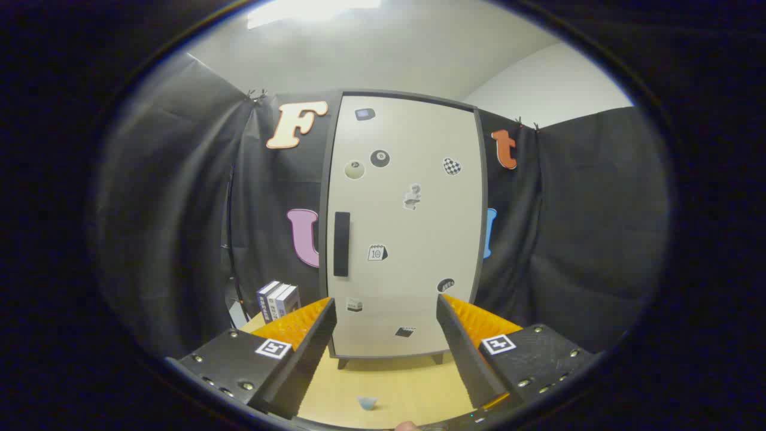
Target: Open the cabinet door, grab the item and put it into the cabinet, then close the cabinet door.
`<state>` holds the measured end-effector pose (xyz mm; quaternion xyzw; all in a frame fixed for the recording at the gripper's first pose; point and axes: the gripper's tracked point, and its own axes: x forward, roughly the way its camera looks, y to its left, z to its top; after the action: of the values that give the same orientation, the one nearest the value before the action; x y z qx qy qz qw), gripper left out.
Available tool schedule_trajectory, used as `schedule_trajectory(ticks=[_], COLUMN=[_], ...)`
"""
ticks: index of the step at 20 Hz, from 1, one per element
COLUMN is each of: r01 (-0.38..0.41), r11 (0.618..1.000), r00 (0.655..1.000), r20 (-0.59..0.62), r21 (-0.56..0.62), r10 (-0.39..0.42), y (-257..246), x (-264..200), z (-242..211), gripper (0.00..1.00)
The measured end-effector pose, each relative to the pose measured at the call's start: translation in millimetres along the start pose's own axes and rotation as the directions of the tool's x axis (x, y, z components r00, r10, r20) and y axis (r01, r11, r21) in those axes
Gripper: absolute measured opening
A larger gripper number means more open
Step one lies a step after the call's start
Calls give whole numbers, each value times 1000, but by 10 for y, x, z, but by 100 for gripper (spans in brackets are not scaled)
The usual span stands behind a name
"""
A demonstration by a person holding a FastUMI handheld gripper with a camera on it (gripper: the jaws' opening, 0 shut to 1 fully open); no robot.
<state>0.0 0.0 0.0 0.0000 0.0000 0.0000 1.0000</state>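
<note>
Gripper (383,311) fingers spread wide, nothing between them. One cabinet (404,227) dead ahead at 12 o'clock, door shut, one dark handle (341,243) near its edge, about nine stickers on the front. Three boxes (279,301) stand upright at 10 o'clock beside the cabinet. One small pale item (367,403) lies on the wooden table (389,383) between the fingers, near their base.

The cabinet (404,227) stood upright on the bench, its pale sticker-dotted door shut, dark vertical handle (341,243) at its left edge. A small pale-blue item (367,402) lay just before the cabinet.
</note>
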Motion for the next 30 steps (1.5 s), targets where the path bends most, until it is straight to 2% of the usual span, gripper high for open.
schedule_trajectory(ticks=[20, 24, 30], r01=[23, 8, -58], r11=[1000, 1000, 998], r00=[1000, 1000, 998], r20=[14, 7, 5], r21=[15, 19, 16], r10=[-23, -8, 58], y=[-96, -30, 259], x=[32, 205, 688], z=[37, 22, 22], gripper=[100, 100, 100])
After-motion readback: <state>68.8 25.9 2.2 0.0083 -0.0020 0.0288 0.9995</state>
